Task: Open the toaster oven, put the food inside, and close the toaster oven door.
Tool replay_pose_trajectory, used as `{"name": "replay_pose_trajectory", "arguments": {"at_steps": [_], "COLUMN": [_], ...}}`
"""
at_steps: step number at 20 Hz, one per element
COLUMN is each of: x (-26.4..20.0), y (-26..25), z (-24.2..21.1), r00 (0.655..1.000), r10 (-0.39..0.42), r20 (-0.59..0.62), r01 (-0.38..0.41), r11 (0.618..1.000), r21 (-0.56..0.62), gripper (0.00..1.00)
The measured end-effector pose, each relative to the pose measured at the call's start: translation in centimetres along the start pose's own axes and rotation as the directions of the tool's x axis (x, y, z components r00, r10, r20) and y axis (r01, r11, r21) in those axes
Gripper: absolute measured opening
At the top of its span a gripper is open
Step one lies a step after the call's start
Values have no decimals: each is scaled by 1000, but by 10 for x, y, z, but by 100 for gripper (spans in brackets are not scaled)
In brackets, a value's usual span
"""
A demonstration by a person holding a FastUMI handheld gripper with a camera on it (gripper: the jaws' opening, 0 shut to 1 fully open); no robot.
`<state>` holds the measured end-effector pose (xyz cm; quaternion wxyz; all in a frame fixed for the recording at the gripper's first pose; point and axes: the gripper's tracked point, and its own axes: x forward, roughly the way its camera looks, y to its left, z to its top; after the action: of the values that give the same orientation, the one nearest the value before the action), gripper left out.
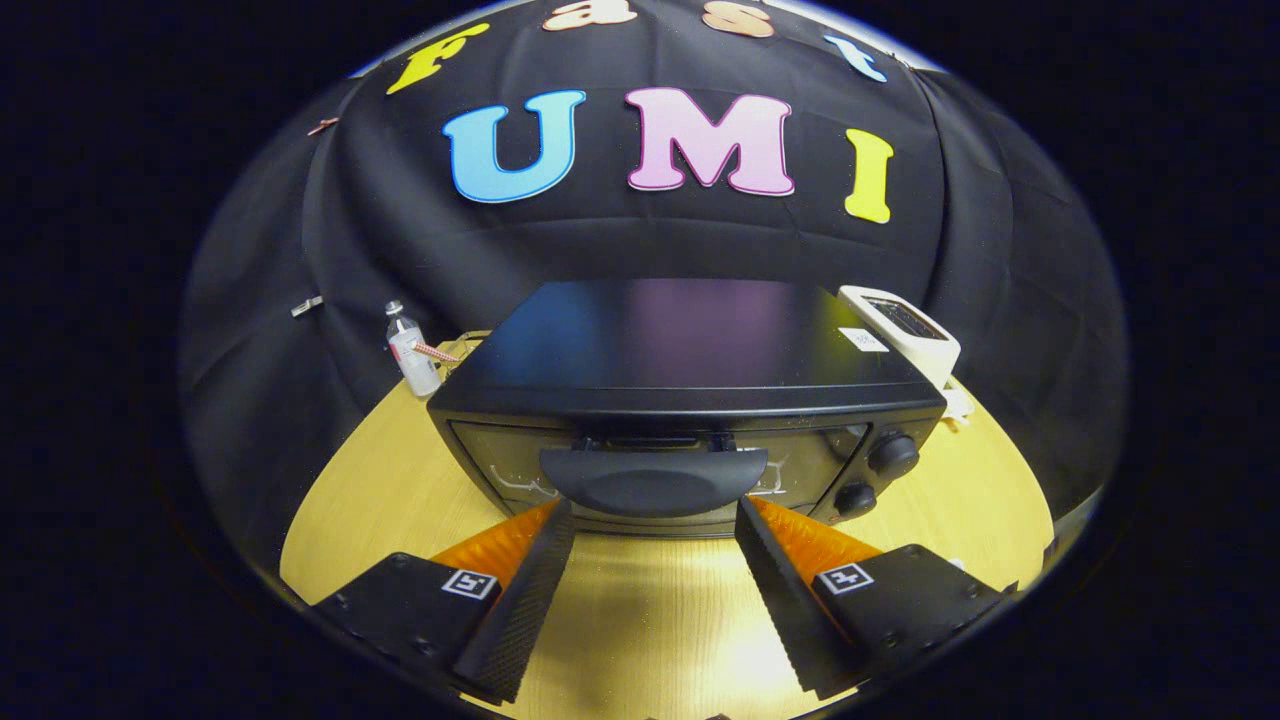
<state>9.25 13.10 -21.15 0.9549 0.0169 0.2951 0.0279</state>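
Gaping tongs (655, 520) flanking handle (654, 480), door glass murky.

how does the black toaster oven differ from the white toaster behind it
The black toaster oven is larger, box-shaped, with a front handle and two knobs; the white toaster is smaller, with slots on top. The oven stands just ahead of the open gripper, door shut; the toaster sits beyond its back right corner. Both rest on the wooden table.

My gripper (655, 520): two ribbed wedge fingers, blocky screw-fastened mounts, a square black-and-white marker tag on each mount.
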Motion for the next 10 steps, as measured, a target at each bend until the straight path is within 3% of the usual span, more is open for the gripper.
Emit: {"name": "replay_pose_trajectory", "arguments": {"at_steps": [5, 10], "x": [-31, -78], "y": [4, -3], "z": [5, 48], "r00": [1000, 991], "r10": [24, 32], "r20": [17, 126], "r01": [-25, -34], "r11": [1000, 999], "r21": [19, 17], "gripper": [99, 99]}}
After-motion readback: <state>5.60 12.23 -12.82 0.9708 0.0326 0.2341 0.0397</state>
